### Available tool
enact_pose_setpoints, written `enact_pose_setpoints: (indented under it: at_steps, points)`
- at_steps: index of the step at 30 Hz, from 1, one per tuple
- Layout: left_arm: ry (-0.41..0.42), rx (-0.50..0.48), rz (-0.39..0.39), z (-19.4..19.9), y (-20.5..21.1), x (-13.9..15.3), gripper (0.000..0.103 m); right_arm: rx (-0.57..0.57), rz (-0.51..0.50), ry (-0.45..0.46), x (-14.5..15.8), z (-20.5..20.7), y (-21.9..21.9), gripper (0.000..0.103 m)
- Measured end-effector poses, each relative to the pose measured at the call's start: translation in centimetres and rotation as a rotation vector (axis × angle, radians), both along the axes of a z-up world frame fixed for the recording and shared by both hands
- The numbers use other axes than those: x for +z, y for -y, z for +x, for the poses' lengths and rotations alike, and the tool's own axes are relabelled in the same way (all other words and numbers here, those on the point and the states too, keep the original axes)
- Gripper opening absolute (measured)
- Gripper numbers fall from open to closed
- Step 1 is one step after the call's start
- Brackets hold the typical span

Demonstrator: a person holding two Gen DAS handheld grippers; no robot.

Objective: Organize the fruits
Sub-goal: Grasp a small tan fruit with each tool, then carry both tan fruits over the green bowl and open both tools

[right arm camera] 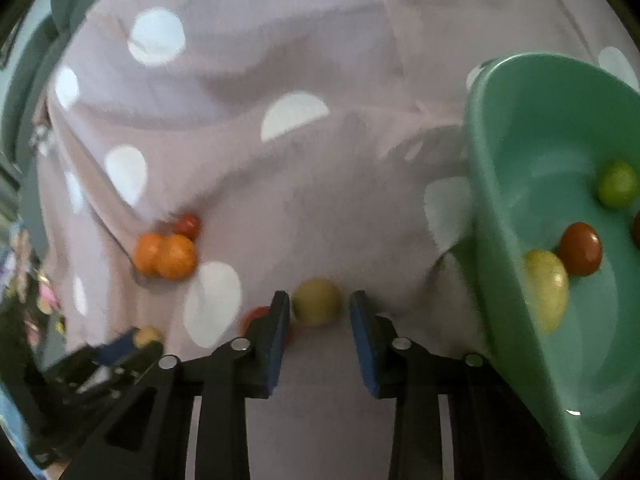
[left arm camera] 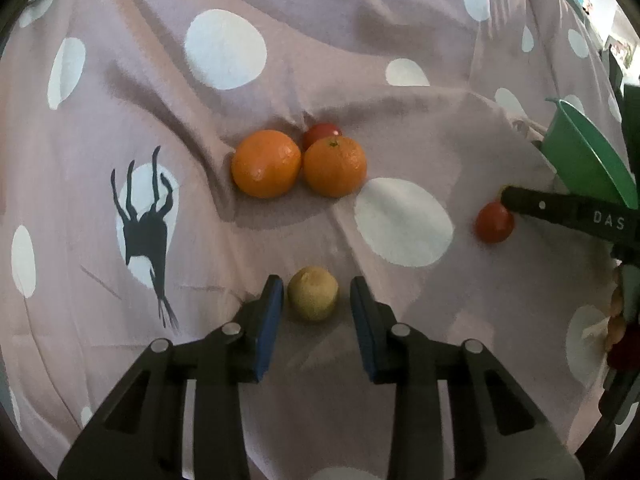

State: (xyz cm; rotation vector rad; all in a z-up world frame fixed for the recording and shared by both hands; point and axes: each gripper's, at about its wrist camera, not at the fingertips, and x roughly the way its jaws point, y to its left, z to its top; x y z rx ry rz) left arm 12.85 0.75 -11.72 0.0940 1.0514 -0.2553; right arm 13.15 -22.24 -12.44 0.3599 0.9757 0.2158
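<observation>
My left gripper [left arm camera: 316,300] is open, its blue pads on either side of a small yellow-brown fruit [left arm camera: 313,294] lying on the cloth. Beyond it sit two oranges [left arm camera: 266,163] [left arm camera: 335,166] with a red fruit [left arm camera: 320,134] behind them. Another red fruit [left arm camera: 494,222] lies at the right, by the right gripper's finger [left arm camera: 568,212]. My right gripper [right arm camera: 319,306] is open with a yellow-green fruit [right arm camera: 317,301] between its tips. A green bowl [right arm camera: 504,200] at the right holds a yellow fruit [right arm camera: 546,290], a red fruit [right arm camera: 580,249] and a green fruit [right arm camera: 618,184].
A wrinkled mauve cloth with white dots [left arm camera: 224,48] covers the surface. The green bowl's rim [left arm camera: 588,152] shows at the right edge of the left wrist view. The oranges [right arm camera: 166,255] and the left gripper [right arm camera: 120,356] show at the left of the right wrist view.
</observation>
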Motion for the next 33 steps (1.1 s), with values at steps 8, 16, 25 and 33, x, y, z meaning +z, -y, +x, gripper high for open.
enact_pose_setpoints:
  at_steps: [8, 16, 25, 33]
  points:
    - [0.018, -0.048, -0.004, -0.4, 0.2, -0.2, 0.025, 0.031, -0.069, 0.005, 0.4, 0.0, -0.4, 0.031]
    - [0.047, -0.055, -0.121, -2.6, -0.9, 0.8, 0.025, 0.073, 0.011, 0.05, 0.8, -1.7, -0.2, 0.029]
    - [0.062, -0.01, -0.244, -6.7, -2.4, 3.2, 0.026, 0.144, 0.115, 0.127, 2.0, -7.1, 0.3, 0.029]
    - [0.054, 0.005, -0.288, -9.8, -2.1, 4.2, 0.026, 0.175, 0.106, 0.188, 2.8, -11.0, 0.6, 0.029]
